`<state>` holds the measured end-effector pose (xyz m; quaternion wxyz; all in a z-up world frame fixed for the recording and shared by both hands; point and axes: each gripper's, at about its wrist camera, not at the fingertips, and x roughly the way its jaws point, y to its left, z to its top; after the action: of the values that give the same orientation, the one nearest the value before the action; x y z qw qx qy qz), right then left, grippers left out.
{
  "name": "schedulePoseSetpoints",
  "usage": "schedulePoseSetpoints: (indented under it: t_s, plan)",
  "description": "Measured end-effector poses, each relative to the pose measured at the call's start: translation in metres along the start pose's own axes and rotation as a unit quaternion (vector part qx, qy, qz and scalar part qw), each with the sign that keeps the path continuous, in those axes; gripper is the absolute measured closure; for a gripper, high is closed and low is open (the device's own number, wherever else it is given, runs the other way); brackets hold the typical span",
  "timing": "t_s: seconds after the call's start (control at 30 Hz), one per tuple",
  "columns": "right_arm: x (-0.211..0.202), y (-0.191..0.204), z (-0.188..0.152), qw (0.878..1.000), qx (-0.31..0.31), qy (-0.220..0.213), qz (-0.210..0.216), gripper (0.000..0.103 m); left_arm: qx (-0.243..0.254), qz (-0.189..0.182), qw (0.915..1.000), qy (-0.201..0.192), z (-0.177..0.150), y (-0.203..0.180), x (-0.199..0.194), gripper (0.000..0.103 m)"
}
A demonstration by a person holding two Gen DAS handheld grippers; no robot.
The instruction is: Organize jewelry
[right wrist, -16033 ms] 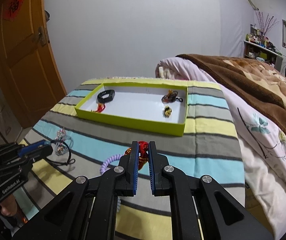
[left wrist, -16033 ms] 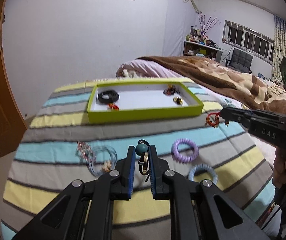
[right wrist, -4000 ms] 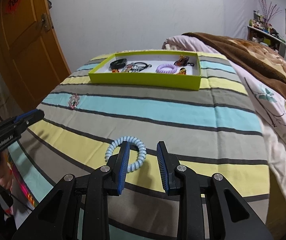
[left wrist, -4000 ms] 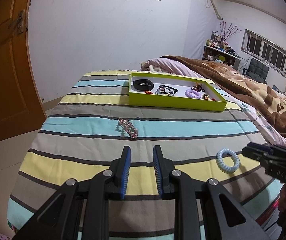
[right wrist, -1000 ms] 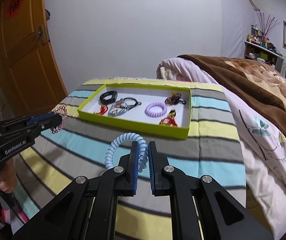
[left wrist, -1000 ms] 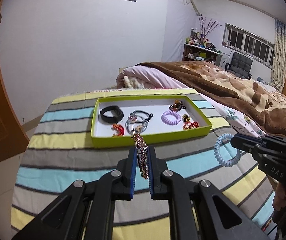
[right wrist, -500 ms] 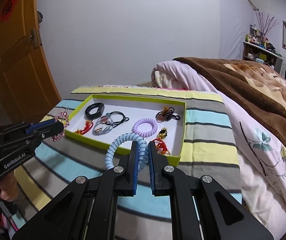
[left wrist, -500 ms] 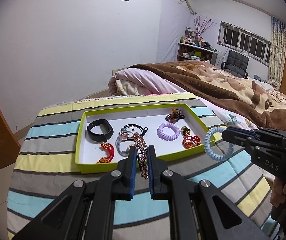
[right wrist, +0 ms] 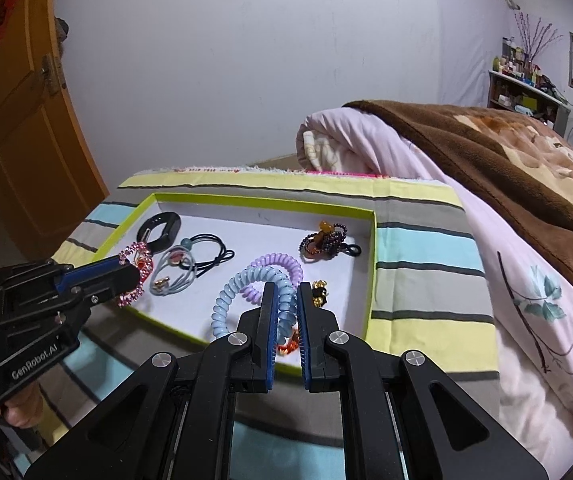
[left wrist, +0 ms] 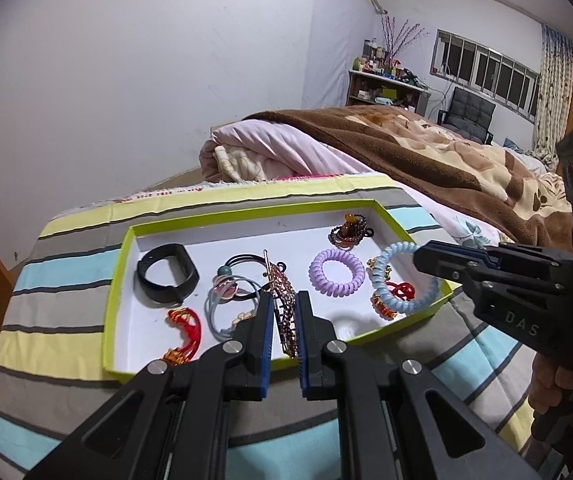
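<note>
striped bed cover (left wrist: pixel 66 320) carrying a lime-green tray (left wrist: pixel 116 292). left tool (left wrist: pixel 285 320) clenched on a rhinestone hair clip (left wrist: pixel 282 304) above the tray's 6 o'clock edge. right tool (right wrist: pixel 285 312) clenched on a pale-blue coil hair tie (right wrist: pixel 242 284), held over the tray at 4 o'clock, beside a lilac coil tie (left wrist: pixel 337 273).

Red charm (right wrist: pixel 288 345) mostly hidden behind right gripper (right wrist: pixel 285 305), shelf items (left wrist: pixel 386 68) too small to ID, door (right wrist: pixel 18 120) cut off at edge
</note>
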<state>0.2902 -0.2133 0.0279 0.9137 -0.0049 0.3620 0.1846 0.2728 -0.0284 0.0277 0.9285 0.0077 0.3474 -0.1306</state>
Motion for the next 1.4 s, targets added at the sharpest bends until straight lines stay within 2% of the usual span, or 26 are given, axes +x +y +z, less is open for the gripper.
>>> schedulePoseSetpoints:
  t_s: [0.37, 0.8, 0.93, 1.03, 1.17, 1.4]
  plan:
    - [0.036, 0.001, 0.002, 1.000, -0.004, 0.028, 0.003, 0.094, 0.001, -0.017, 0.9995, 0.026, -0.004, 0.004, 0.028, 0.092]
    - [0.053, 0.000, -0.001, 0.999, -0.002, 0.052, 0.001, 0.093, -0.006, -0.025, 0.9985, 0.049, -0.009, 0.010, 0.042, 0.091]
    - [0.051, 0.002, -0.001, 0.999, -0.007, 0.051, 0.001, 0.091, -0.004, -0.021, 0.9986, 0.047, -0.009, 0.010, 0.041, 0.091]
    - [0.047, 0.003, 0.000, 0.999, -0.008, 0.046, 0.001, 0.085, -0.008, -0.024, 0.9988, 0.043, -0.008, 0.011, 0.037, 0.083]
    - [0.039, 0.005, 0.000, 0.999, -0.011, 0.040, 0.000, 0.079, -0.009, -0.021, 0.9990, 0.038, -0.008, 0.011, 0.032, 0.082]
    - [0.009, 0.008, -0.005, 1.000, -0.007, 0.020, 0.002, 0.078, -0.013, -0.012, 0.9996, 0.021, -0.012, 0.012, 0.008, 0.082]
